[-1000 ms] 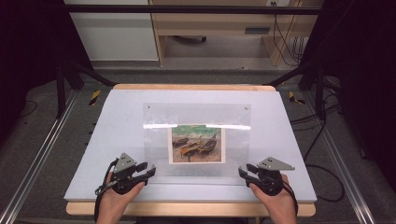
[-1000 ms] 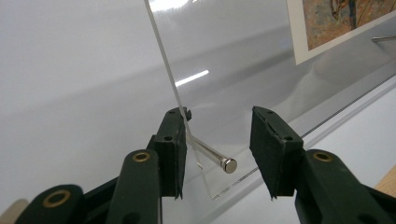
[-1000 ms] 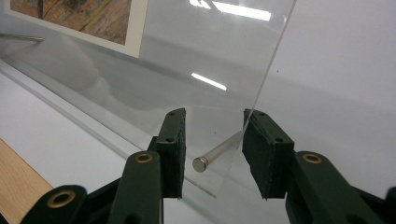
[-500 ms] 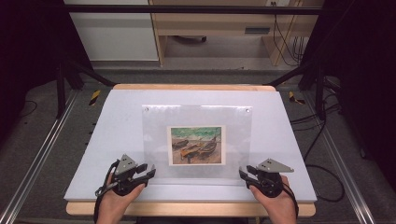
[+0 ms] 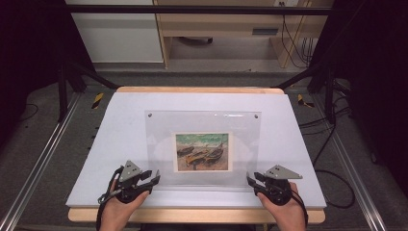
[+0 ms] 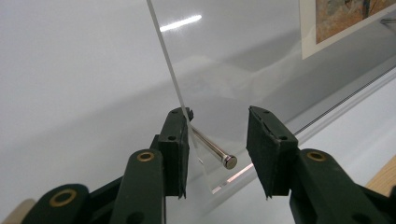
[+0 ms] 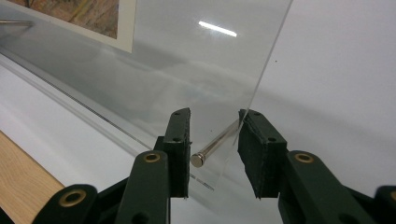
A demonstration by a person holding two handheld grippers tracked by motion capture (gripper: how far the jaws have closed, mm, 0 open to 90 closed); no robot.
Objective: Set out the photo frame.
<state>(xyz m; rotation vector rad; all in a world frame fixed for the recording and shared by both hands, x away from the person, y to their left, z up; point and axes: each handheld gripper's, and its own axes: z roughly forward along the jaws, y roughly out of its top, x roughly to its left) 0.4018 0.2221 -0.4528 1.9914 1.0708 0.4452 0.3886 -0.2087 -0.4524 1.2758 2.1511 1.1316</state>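
The clear picture frame (image 5: 203, 147) sits in the middle of the high view on a white table top (image 5: 120, 125), with a small print of boats (image 5: 202, 152) sandwiched in its centre. It is a see-through acrylic panel with metal pins at its corners. Judging by how its near edge meets the table, it seems to stand tilted on the lower pins, though you cannot be sure of the angle from above.

Your left tongs (image 5: 155, 178) are at the lower left of the high view, at the frame's lower left corner. In the left gripper view, the corner's metal pin (image 6: 211, 148) lies between the jaws, with the left jaw touching the panel's edge and the right jaw clear of it. The jaws have just been closing but do not yet pinch anything.

Your right tongs (image 5: 249, 179) are at the lower right of the high view, at the frame's lower right corner. In the right gripper view, the other metal pin (image 7: 215, 143) sits between the jaws, its cap just beside the left jaw and the panel's edge against the right jaw. These jaws have also just been closing, and whether they press yet is hard to say; they look partly apart.

So the approach looks done: both tongs are lined up on the two near corners. What is left, most likely, is to finish the squeeze on both sides and then lift or move the frame evenly.
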